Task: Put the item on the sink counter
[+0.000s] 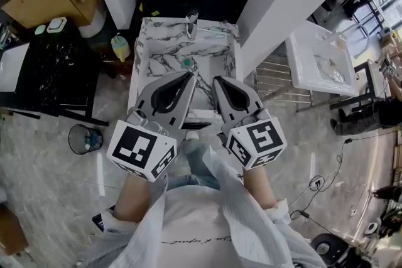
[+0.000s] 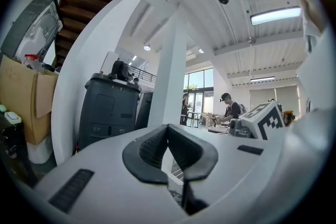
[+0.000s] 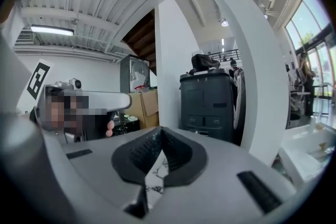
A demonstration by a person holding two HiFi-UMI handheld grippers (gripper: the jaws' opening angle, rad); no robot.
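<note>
Two grippers hung above the marble desk (image 1: 146, 34). The left gripper (image 2: 168, 131) had its jaws closed on nothing. A small green item (image 1: 186, 63), presumably the task's, lay in the basin. The right gripper (image 3: 160, 136) was likewise closed and empty. Risk: descending with closed jaws would knock the item aside, not grasp it.
</note>
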